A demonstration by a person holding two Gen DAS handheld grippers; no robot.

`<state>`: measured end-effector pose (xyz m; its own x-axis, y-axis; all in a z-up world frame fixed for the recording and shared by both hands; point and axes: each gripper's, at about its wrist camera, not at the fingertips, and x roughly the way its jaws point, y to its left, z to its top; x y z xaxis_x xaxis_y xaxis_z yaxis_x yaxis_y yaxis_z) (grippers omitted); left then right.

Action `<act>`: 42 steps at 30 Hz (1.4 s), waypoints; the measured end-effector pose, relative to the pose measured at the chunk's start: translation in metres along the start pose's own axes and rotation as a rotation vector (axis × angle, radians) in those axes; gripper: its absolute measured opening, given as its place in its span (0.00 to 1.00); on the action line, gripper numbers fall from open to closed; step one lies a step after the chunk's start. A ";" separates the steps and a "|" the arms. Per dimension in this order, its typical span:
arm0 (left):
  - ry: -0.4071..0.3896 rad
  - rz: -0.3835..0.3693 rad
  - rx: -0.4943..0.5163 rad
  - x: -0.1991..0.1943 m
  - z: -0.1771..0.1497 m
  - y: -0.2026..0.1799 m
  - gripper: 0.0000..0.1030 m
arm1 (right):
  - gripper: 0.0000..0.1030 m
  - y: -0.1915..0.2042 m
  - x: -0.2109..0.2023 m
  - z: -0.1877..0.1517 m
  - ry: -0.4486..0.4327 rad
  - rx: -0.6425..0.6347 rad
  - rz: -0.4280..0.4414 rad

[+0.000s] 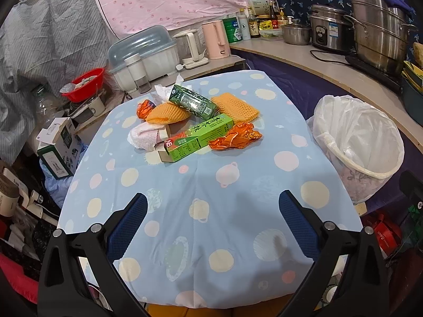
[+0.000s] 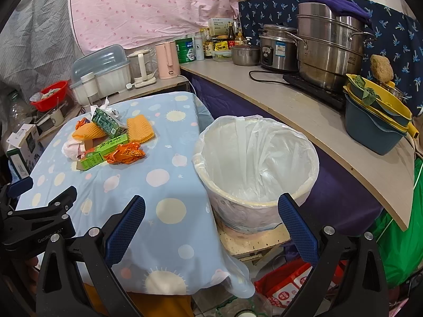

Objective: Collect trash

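Left gripper [image 1: 212,208]: jaws spread wide, nothing between the blue pads, hanging over the near half of the table and touching nothing.
Right gripper [image 2: 211,212]: also wide open and empty, poised over the table's near right corner with the bin just beyond.
Table [image 1: 264,185]: covered in a pale blue cloth with dots; the trash sits in one heap toward its far edge.
Green cartons: two, a dark one [image 1: 193,101] lying across a bright green box [image 1: 198,137].
Orange wrappers: two, one crumpled [image 1: 235,136] against the box's right end, one [image 1: 144,108] at the heap's far left.
Foam nets: two, orange [image 1: 235,107] [image 1: 166,112], either side of the dark carton.
White tissue [image 1: 144,137]: one wad, on the heap's left.
Bin [image 2: 298,192]: one, lined with a white bag, beside the table's right edge, nothing visible inside.
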<state>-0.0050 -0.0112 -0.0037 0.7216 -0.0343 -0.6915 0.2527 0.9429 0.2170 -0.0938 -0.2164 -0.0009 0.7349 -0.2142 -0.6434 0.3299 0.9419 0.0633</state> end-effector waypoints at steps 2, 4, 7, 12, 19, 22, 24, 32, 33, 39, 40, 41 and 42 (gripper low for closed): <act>-0.004 0.001 0.005 -0.001 0.000 -0.001 0.92 | 0.93 -0.002 0.000 0.001 -0.001 0.001 0.000; -0.005 -0.001 0.006 -0.001 0.000 -0.001 0.92 | 0.93 -0.002 0.000 0.001 -0.001 0.000 0.001; -0.006 -0.002 0.008 -0.002 0.000 -0.002 0.92 | 0.93 -0.002 0.000 0.001 0.000 0.001 0.000; -0.005 -0.004 0.007 -0.002 0.001 -0.002 0.92 | 0.93 -0.002 0.000 0.000 -0.001 0.000 0.000; -0.007 -0.001 0.008 -0.002 0.000 -0.003 0.92 | 0.93 -0.001 0.000 0.000 -0.001 -0.001 -0.002; -0.008 -0.001 0.010 -0.002 0.001 -0.005 0.92 | 0.93 -0.003 0.000 0.001 0.000 0.000 -0.001; -0.007 -0.003 0.009 -0.002 0.001 -0.004 0.92 | 0.93 -0.002 0.000 0.001 0.000 0.000 -0.002; -0.008 -0.003 0.012 -0.003 0.001 -0.005 0.92 | 0.93 -0.005 -0.001 0.001 0.000 0.004 -0.002; -0.008 -0.005 0.012 -0.003 0.001 -0.005 0.92 | 0.93 -0.004 -0.001 0.001 -0.001 0.003 -0.002; -0.009 -0.003 0.012 -0.003 0.001 -0.007 0.92 | 0.93 -0.005 -0.001 0.001 -0.001 0.003 -0.002; -0.009 -0.002 0.013 -0.003 0.001 -0.007 0.92 | 0.93 -0.005 -0.001 0.001 -0.001 0.003 -0.002; -0.008 -0.001 0.013 -0.003 0.001 -0.008 0.92 | 0.93 -0.004 -0.001 0.001 -0.001 0.002 -0.002; -0.007 -0.001 0.013 -0.004 0.001 -0.008 0.92 | 0.93 -0.005 -0.001 0.001 0.000 0.002 -0.003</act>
<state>-0.0088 -0.0192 -0.0022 0.7259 -0.0376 -0.6868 0.2616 0.9385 0.2252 -0.0952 -0.2214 0.0000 0.7343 -0.2170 -0.6433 0.3332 0.9408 0.0630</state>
